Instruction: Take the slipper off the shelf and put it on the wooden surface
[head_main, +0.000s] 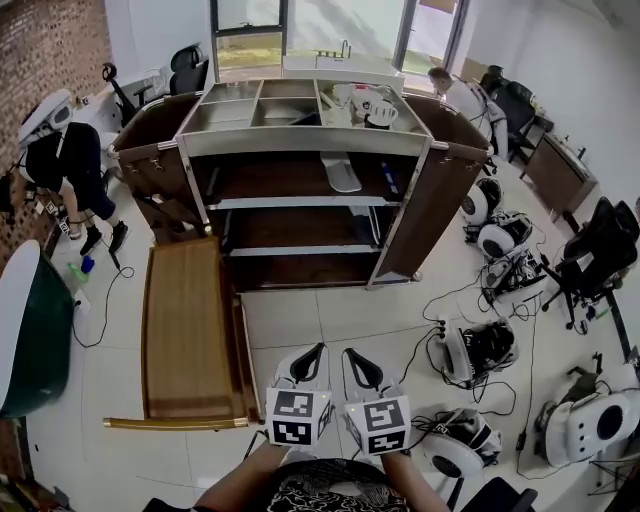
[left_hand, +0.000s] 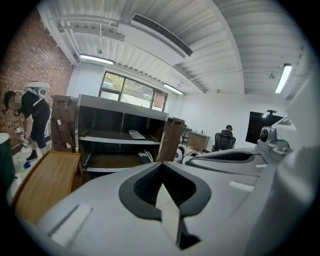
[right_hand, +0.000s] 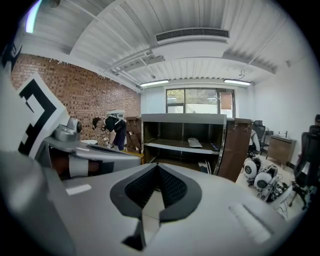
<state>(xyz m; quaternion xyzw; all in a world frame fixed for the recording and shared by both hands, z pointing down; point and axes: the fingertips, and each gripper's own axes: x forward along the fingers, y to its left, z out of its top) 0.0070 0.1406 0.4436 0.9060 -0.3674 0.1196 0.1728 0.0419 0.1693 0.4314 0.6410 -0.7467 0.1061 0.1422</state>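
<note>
A pale slipper (head_main: 340, 172) lies on the upper shelf of the dark open cabinet (head_main: 310, 141), right of the middle; the left gripper view shows the slipper (left_hand: 136, 134) far off, as does the right gripper view (right_hand: 194, 142). The wooden surface (head_main: 190, 325), a low slatted platform, lies on the floor in front of the cabinet's left side (left_hand: 47, 180). My left gripper (head_main: 305, 366) and right gripper (head_main: 362, 369) are side by side near my body, well short of the cabinet, both shut and empty (left_hand: 162, 172) (right_hand: 157, 172).
Another slipper-like item (head_main: 362, 222) leans on the lower shelf. A person (head_main: 65, 160) bends over at the far left. White helmet-like devices (head_main: 495, 235) and cables (head_main: 470, 300) litter the floor on the right. A green object (head_main: 30, 330) stands at the left edge.
</note>
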